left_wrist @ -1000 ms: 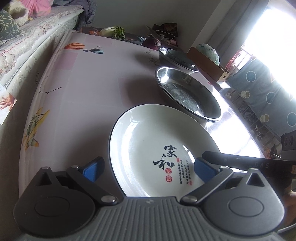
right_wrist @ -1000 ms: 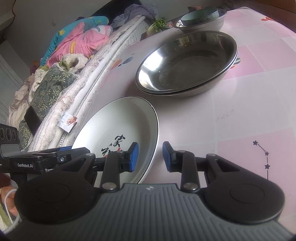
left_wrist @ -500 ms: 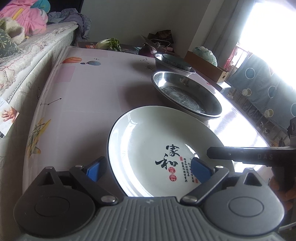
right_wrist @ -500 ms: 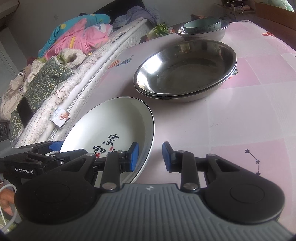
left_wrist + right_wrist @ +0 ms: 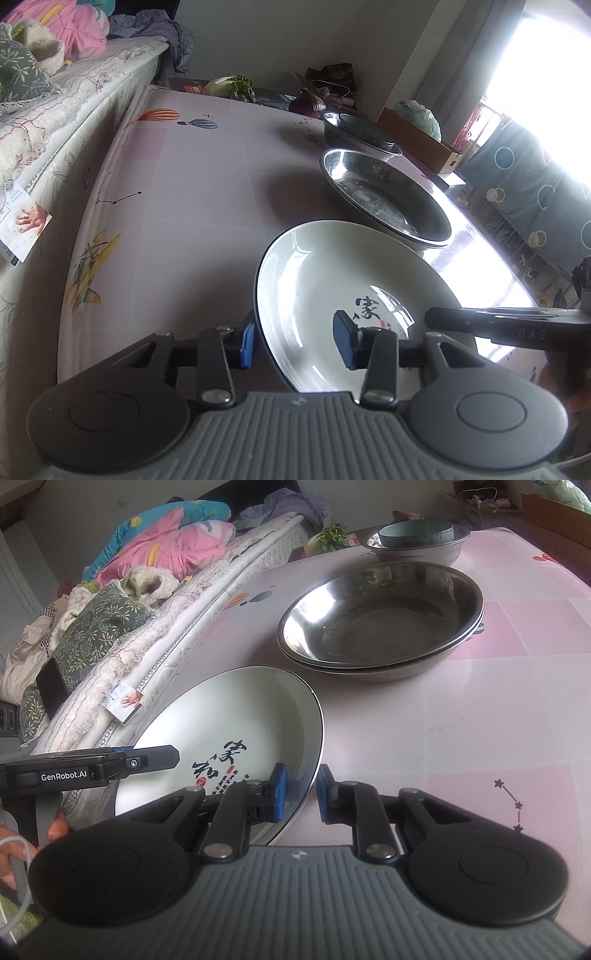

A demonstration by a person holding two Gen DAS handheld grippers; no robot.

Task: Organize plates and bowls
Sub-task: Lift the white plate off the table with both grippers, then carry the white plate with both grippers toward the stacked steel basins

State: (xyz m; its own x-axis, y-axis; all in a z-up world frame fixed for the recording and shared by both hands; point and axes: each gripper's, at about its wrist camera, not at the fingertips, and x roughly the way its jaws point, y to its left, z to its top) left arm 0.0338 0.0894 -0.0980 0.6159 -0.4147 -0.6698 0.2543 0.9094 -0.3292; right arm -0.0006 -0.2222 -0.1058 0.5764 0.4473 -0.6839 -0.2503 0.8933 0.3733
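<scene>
Nearest, the white plate sat tilted at the near edge of the tabletop, straddled on both sides.

- Left hand-held gripper: jaws closing w/ the plate's left rim between them; pads not yet seen pressing.
- Right hand-held gripper: jaws closing on the right rim, pads at or nearly at contact.

Risks, as judged:
1. Uneven closure, one side biting first, could tip the plate further or skid it toward the bed.
2. Glazed rim + shallow bite = poss. slip on lift.

Containers, near to far:
- Plate: empty, printed characters only.
- Steel basins, two nested, just beyond the plate: top one empty.
- Grey bowl, far end: holds a teal bowl; contents not visible.
</scene>
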